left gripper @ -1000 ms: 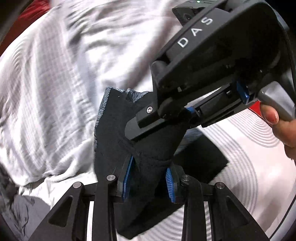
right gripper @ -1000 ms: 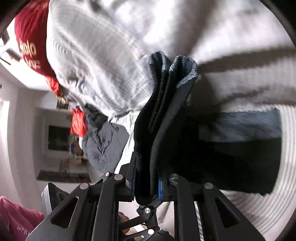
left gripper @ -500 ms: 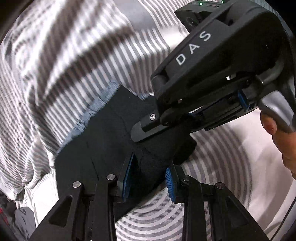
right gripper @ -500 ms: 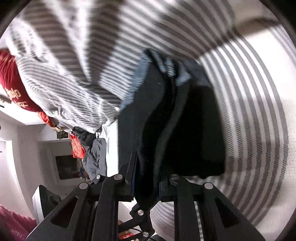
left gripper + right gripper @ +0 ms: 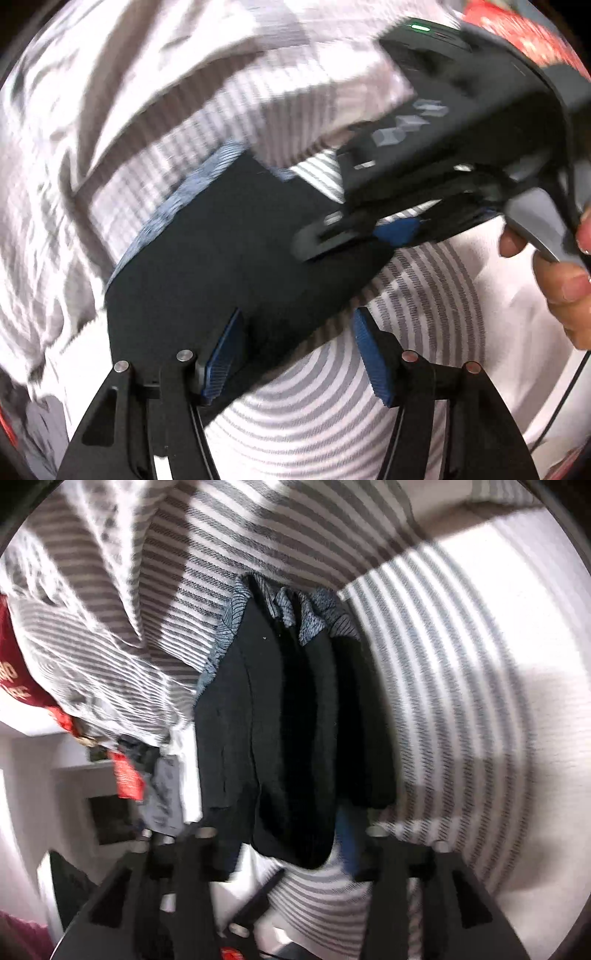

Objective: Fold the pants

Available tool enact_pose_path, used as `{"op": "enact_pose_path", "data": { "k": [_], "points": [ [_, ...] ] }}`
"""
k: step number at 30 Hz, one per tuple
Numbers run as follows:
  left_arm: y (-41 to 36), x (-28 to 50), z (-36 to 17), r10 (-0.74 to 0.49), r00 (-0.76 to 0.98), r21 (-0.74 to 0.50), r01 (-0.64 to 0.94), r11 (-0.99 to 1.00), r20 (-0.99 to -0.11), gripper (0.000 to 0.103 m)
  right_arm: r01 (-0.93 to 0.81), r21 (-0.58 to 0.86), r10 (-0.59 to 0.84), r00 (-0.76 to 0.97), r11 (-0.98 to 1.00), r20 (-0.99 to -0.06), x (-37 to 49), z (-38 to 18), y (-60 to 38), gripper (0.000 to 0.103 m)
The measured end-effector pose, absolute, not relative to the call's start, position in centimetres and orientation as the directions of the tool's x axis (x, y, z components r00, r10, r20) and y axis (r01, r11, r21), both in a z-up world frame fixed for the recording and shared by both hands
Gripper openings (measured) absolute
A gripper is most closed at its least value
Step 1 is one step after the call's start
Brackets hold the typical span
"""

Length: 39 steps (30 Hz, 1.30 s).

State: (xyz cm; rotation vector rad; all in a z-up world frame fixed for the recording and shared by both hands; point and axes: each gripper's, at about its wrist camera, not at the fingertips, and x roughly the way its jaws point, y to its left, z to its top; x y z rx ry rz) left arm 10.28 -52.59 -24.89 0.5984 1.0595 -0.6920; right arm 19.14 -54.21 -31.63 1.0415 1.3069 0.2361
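The folded black pants (image 5: 236, 258) with a blue-grey waistband lie flat on the striped bedding; in the right wrist view the pants (image 5: 280, 716) show as stacked folds. My left gripper (image 5: 295, 354) is open, its blue pads (image 5: 221, 354) at the near edge of the pants. My right gripper (image 5: 284, 845) is open, its fingers spread on either side of the fold's end. It also shows in the left wrist view (image 5: 369, 232), at the pants' right corner, held by a hand.
Grey-and-white striped bedding (image 5: 424, 295) covers the surface, with a rumpled striped duvet (image 5: 110, 590) behind the pants. A red cloth (image 5: 18, 679), red and grey clothes (image 5: 147, 782) and room furniture lie at the left of the right wrist view.
Both grippers have opened and let go of the pants, which were lowered from hanging onto the bedding and now lie flat. Both frames are motion-blurred.
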Motion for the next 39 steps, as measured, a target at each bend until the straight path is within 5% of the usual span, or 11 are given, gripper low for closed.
{"op": "enact_pose_path", "data": {
  "k": [1,2,10,11,13,16,21,25,29,36,39],
  "points": [
    [-51.8,11.0,-24.3,-0.217,0.315,0.092,0.734,0.673,-0.924,0.063,0.401,0.695,0.637,0.29,0.597,-0.714,19.1,-31.0,-54.3,0.08],
    [-51.1,11.6,-23.8,-0.214,0.312,0.08,0.715,0.695,-0.926,0.063,0.407,0.637,0.584,0.262,0.655,-0.768,18.9,-30.2,-54.3,0.083],
    [-43.3,18.8,-23.0,-0.155,0.269,-0.028,0.423,0.906,-0.951,0.063,0.328,0.398,0.337,0.23,0.856,-0.913,20.2,-25.0,-52.3,0.082],
    [-42.3,19.3,-23.2,-0.151,0.264,-0.04,0.383,0.923,-0.953,0.063,0.31,0.384,0.319,0.239,0.87,-0.917,20.3,-24.7,-52.2,0.079],
    [-41.2,20.4,-23.7,-0.143,0.254,-0.054,0.329,0.943,-0.956,0.063,0.25,0.344,0.279,0.261,0.905,-0.924,21.9,-23.6,-50.5,0.051],
    [-40.0,21.9,-25.6,-0.129,0.216,-0.07,0.265,0.962,-0.968,0.063,0.193,0.289,0.241,0.239,0.938,-0.941,23.9,-24.0,-48.3,0.036],
    [-39.4,21.9,-30.1,-0.123,0.128,-0.091,0.226,0.97,-0.984,0.066,0.167,0.219,0.203,0.107,0.961,-0.973,24.4,-28.7,-46.4,0.036],
    [-40.3,20.9,-30.7,-0.136,0.146,-0.089,0.288,0.953,-0.98,0.088,0.201,0.259,0.234,0.139,0.945,-0.962,23.8,-29.3,-47.3,0.037],
    [-40.9,20.7,-31.2,-0.126,0.15,-0.075,0.304,0.95,-0.981,0.09,0.189,0.252,0.229,0.137,0.949,-0.964,23.7,-29.2,-47.4,0.037],
    [-41.1,20.5,-32.0,-0.126,0.149,-0.076,0.307,0.949,-0.981,0.094,0.137,0.226,0.208,0.131,0.965,-0.969,24.0,-29.2,-45.7,0.06],
    [-41.1,20.7,-31.7,-0.124,0.148,-0.074,0.304,0.95,-0.981,0.094,0.121,0.211,0.195,0.134,0.97,-0.972,23.9,-29.1,-45.4,0.061]
  ]
}}
